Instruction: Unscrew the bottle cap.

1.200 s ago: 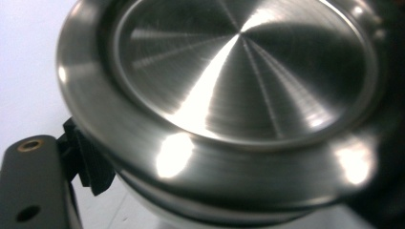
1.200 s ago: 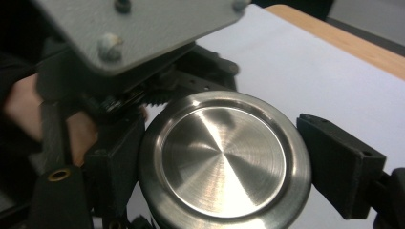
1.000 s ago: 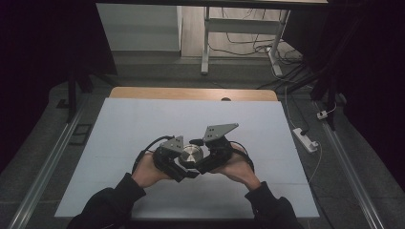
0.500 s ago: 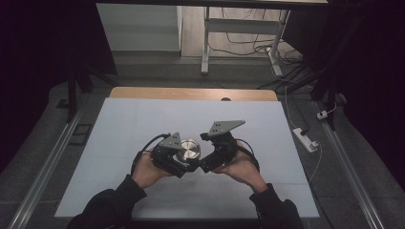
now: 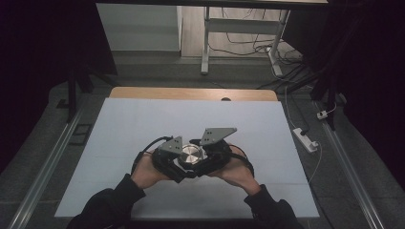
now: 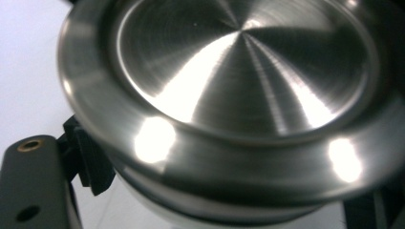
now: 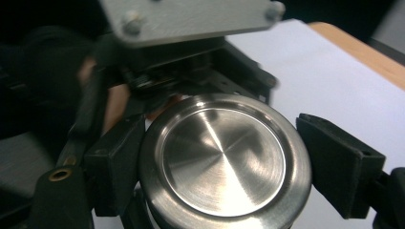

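White surface point(image 5: 143, 119) mid-job: left gripper point(image 5: 177, 164) clamped on steel container point(image 5: 192, 155) body, right gripper point(image 5: 203, 162) just re-closed on its lid point(image 7: 224, 162); lid apparently not off yet.

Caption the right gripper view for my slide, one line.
Right claw clamped on the round brushed-steel lid, with the left claw behind it over the white table.

Metal lid point(image 6: 239, 95) blurred, cut by frame edges; container below it hidden between left gripper's point(image 5: 177, 164) jaws.
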Tool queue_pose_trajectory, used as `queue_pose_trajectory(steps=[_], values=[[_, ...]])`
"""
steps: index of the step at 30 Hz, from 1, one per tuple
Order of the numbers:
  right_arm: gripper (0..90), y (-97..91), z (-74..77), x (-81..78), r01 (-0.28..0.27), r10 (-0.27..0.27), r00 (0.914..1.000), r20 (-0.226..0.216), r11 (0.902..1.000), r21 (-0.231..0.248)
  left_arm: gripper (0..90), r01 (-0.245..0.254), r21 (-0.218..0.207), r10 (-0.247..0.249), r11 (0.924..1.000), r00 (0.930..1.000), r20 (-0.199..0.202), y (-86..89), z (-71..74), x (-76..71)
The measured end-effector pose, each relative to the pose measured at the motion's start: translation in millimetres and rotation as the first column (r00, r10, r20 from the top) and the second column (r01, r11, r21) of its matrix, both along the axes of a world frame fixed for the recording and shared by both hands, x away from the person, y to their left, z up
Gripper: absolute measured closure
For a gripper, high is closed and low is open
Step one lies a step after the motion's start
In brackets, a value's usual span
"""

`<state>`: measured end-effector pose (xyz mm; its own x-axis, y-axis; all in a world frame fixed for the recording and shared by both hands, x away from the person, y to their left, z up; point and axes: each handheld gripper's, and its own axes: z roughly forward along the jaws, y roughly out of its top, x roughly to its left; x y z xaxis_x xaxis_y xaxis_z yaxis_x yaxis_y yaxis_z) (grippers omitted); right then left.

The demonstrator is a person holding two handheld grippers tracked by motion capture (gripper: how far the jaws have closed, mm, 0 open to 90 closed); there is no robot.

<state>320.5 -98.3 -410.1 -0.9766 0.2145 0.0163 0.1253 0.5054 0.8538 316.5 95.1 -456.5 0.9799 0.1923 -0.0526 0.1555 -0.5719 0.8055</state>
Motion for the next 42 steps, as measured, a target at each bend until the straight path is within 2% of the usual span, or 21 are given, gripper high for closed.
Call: queue_pose_trajectory(steps=[2, 4, 7, 8, 9, 10, 12, 13, 14, 16, 18, 21, 25, 28, 30, 32, 35, 37, 40, 41, 42], values=[[19.9, -4.8, 1.1, 1.0, -0.076, 0.076, 0.9970, -0.015, 0.9971, 0.008, 15.0, 0.063, -0.005, -0.063, 0.9980, 0.9980, -0.005, -1.6, 0.8, -1.8], [19.9, -8.7, 1.5, 2.1, -0.167, 0.167, 0.9854, -0.031, 0.9858, 0.016, 15.0, 0.139, -0.011, -0.139, 0.9903, 0.9903, -0.008, -3.9, 0.5, -4.7], [19.7, -13.1, -0.7, 1.6, -0.310, 0.312, 0.9487, -0.053, 0.9501, 0.033, 14.9, 0.232, -0.006, -0.233, 0.9726, 0.9725, -0.012, -8.9, -1.1, -10.5], [19.6, -14.2, -2.4, 1.3, -0.341, 0.343, 0.9375, -0.060, 0.9392, 0.040, 14.9, 0.234, -0.005, -0.234, 0.9721, 0.9720, -0.014, -10.5, -1.8, -11.8], [19.3, -14.3, -3.6, 1.8, -0.353, 0.356, 0.9323, -0.066, 0.9345, 0.046, 14.9, 0.225, 0.000, -0.225, 0.9744, 0.9743, -0.013, -11.1, -1.8, -11.6], [17.4, -14.2, -3.6, 2.3, -0.342, 0.345, 0.9357, -0.075, 0.9385, 0.046, 14.9, 0.200, 0.005, -0.200, 0.9797, 0.9797, -0.009, -10.7, -1.6, -10.5], [6.8, -14.2, 0.1, 4.2, -0.261, 0.264, 0.9615, -0.075, 0.9641, 0.047, 14.9, 0.111, 0.015, -0.111, 0.9937, 0.9938, -0.002, -7.3, -0.8, -6.4], [4.5, -15.2, 3.3, 5.6, -0.218, 0.224, 0.9703, -0.092, 0.9737, 0.065, 14.9, 0.054, 0.019, -0.054, 0.9984, 0.9985, 0.005, -4.7, -0.5, -3.8], [2.5, -16.9, 6.7, 7.2, -0.170, 0.178, 0.9787, -0.103, 0.9823, 0.079, 14.9, -0.004, 0.020, 0.004, 0.9998, 0.9999, 0.010, -1.9, -0.5, -1.3], [1.6, -17.3, 11.0, 9.0, -0.036, 0.040, 0.9945, -0.097, 0.9982, 0.047, 14.9, -0.106, 0.016, 0.106, 0.9942, 0.9943, 0.013, 3.1, -0.7, 2.8], [2.5, -15.0, 10.2, 8.3, 0.073, -0.071, 0.9947, -0.073, 0.9973, 0.015, 15.0, -0.176, 0.018, 0.176, 0.9842, 0.9843, 0.015, 6.7, -0.8, 5.0], [6.2, -6.2, 5.1, 5.3, 0.160, -0.160, 0.9863, -0.041, 0.9871, -0.006, 14.9, -0.222, 0.023, 0.221, 0.9749, 0.9750, 0.021, 7.5, -0.4, 5.1], [10.8, 6.0, -0.6, -1.0, 0.185, -0.185, 0.9826, -0.014, 0.9827, 0.006, 14.9, -0.218, 0.039, 0.217, 0.9751, 0.9755, 0.038, 3.1, 1.4, 1.9], [18.6, 8.9, -0.8, -5.3, 0.184, -0.184, 0.9827, 0.025, 0.9830, 0.000, 15.0, -0.171, 0.043, 0.170, 0.9843, 0.9849, 0.035, 1.4, 3.3, -0.2], [19.9, 6.7, 1.8, -5.6, 0.148, -0.148, 0.9890, 0.012, 0.9890, -0.005, 14.9, -0.111, 0.034, 0.110, 0.9932, 0.9937, 0.022, 1.4, 3.6, -0.6], [19.9, 3.1, 4.6, -5.2, 0.081, -0.081, 0.9967, -0.010, 0.9967, -0.003, 15.0, -0.023, 0.018, 0.023, 0.9996, 0.9997, 0.010, 3.1, 4.3, -0.9], [19.9, -3.5, 7.3, -4.9, -0.057, 0.057, 0.9979, -0.031, 0.9984, 0.007, 14.9, 0.085, -0.007, -0.085, 0.9963, 0.9964, -0.003, 2.0, 5.4, -5.3], [19.9, -8.3, 8.1, -3.8, -0.163, 0.164, 0.9858, -0.037, 0.9863, 0.025, 14.9, 0.159, -0.028, -0.160, 0.9868, 0.9871, -0.009, -0.1, 6.1, -8.6], [19.8, -13.9, 6.6, -4.4, -0.305, 0.308, 0.9503, -0.045, 0.9504, 0.059, 14.9, 0.261, -0.038, -0.261, 0.9647, 0.9654, -0.002, -4.6, 5.3, -14.3], [19.7, -14.8, 5.2, -5.0, -0.340, 0.343, 0.9379, -0.049, 0.9380, 0.068, 14.9, 0.267, -0.033, -0.267, 0.9631, 0.9636, 0.013, -6.1, 4.4, -16.3], [19.5, -15.3, 4.0, -5.1, -0.360, 0.363, 0.9303, -0.051, 0.9306, 0.067, 14.9, 0.258, -0.029, -0.258, 0.9657, 0.9660, 0.020, -7.0, 3.4, -17.2]])
